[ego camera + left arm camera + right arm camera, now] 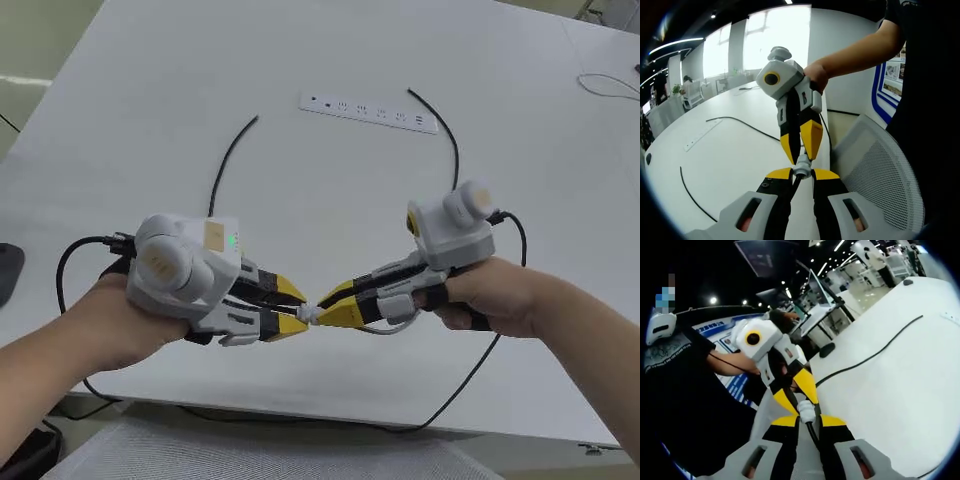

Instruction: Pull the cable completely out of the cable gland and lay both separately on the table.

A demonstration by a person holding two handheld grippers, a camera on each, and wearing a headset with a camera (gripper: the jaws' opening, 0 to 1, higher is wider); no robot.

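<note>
Pinching cable gland (802, 168) in left gripper (306, 312) jaws; seemingly clamping cable (813, 434) in right gripper (328, 310) jaws behind. Held tip to tip above worktop (300, 180) for straight opposed pull; cable not yet out.

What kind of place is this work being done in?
Probably an open-plan office or lab hall: a large white table with a power strip, a mesh chair, and more desks under ceiling lights.
</note>
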